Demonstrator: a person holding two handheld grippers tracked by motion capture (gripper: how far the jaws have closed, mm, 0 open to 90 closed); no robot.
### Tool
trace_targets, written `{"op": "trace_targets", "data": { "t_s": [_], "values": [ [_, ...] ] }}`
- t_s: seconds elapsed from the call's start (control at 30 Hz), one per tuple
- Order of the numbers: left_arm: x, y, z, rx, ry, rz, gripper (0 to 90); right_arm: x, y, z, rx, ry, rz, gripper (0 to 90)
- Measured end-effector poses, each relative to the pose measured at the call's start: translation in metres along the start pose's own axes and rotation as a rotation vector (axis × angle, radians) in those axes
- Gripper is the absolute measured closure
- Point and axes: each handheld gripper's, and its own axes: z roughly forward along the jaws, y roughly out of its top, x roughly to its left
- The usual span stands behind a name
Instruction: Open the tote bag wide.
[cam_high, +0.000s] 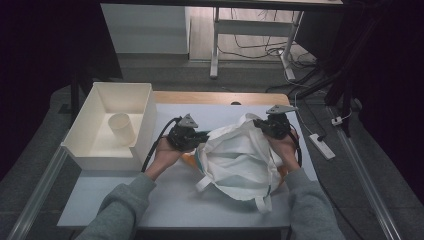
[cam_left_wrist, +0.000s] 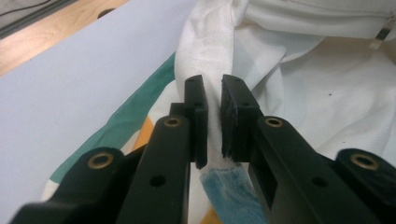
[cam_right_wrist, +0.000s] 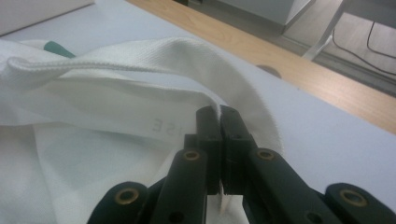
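Observation:
A white cloth bag (cam_high: 242, 160) lies crumpled in the middle of the pale table mat (cam_high: 165, 200), its straps trailing toward the front edge. My left gripper (cam_high: 202, 136) is shut on a fold of the white cloth bag (cam_left_wrist: 299, 98) at its left rim; the fabric is pinched between the jaws of my left gripper (cam_left_wrist: 214, 116). My right gripper (cam_high: 261, 123) grips the bag's upper right rim. Up close, my right gripper (cam_right_wrist: 219, 140) has its jaws pressed together on the hemmed edge of the white cloth bag (cam_right_wrist: 93, 88). Green and orange cloth (cam_left_wrist: 135, 112) lies under the bag.
A white open box (cam_high: 102, 150) stands at the table's left with a white paper cup (cam_high: 121, 129) lying inside. A wooden strip (cam_high: 220, 97) runs along the far edge. A power strip (cam_high: 322, 146) and cables lie on the floor to the right.

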Motion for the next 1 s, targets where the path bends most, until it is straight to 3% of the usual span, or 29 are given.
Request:
{"op": "trace_targets", "data": {
  "t_s": [0.4, 0.5, 0.63, 0.77, 1.0],
  "values": [
    [0.004, -0.003, 0.007, 0.016, -0.012, -0.019, 80.4, -0.003, -0.008, 0.009, 0.030, 0.019, 0.028, 86.9],
    [0.004, -0.003, 0.005, 0.015, -0.009, -0.016, 80.4, -0.001, -0.003, 0.001, 0.006, -0.012, 0.022, 76.9],
    [0.004, -0.003, 0.005, 0.015, -0.009, -0.014, 80.4, 0.004, 0.006, -0.018, -0.076, -0.010, 0.063, 63.6],
    [0.004, -0.004, 0.005, 0.015, -0.009, -0.012, 80.3, 0.020, 0.015, -0.037, -0.114, -0.015, 0.028, 55.1],
    [0.005, -0.004, 0.005, 0.017, -0.010, -0.011, 79.8, 0.058, 0.020, -0.063, -0.100, 0.053, -0.046, 48.5]
  ]
}}
